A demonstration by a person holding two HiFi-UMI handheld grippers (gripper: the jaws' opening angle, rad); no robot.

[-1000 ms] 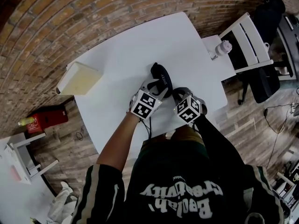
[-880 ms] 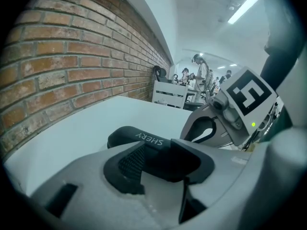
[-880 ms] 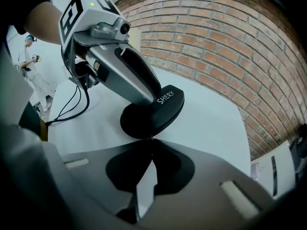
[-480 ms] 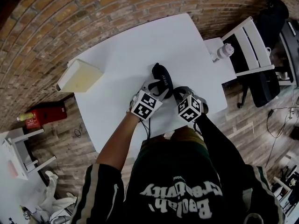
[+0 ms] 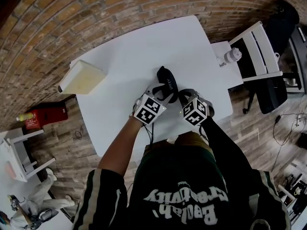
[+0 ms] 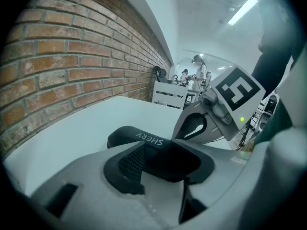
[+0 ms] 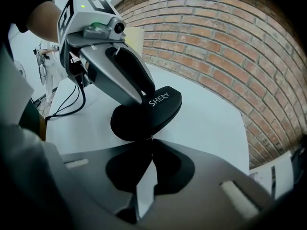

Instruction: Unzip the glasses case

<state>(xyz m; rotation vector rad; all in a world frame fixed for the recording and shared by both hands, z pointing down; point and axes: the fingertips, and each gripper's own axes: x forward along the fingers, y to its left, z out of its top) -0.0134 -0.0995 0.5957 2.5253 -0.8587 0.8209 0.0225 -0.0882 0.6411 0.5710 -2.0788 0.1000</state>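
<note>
— Hardly anything is seen to have moved since a second ago: both tongs and the glasses case [image 5: 167,80] are kept where they were, and only the head view itself is shifted a little.

— Where is the case found?

— It is laid on the white surface [image 5: 120,51], in the half toward the near edge, with its length run from that edge toward the far one. The word SHERY is printed on its black lid.

— How are the left tongs [image 6: 160,158] set?

— They are clamped across the case's near part. One ribbed pad [image 6: 130,163] is pressed against one long side, and the other long side is met by the opposite pad.

— And the right tongs [image 7: 149,139]?

— Their jaws are closed together, with the tips laid against the case's near end, just beside the left tongs. A small glinting piece is seen at the tips; whether it is pinched cannot be told.

— What else is carried by the surface?

— A cream box [image 5: 82,79] is placed at the far left corner, well apart from the case. A white chair [image 5: 254,47] is stood beyond the right edge.
</note>
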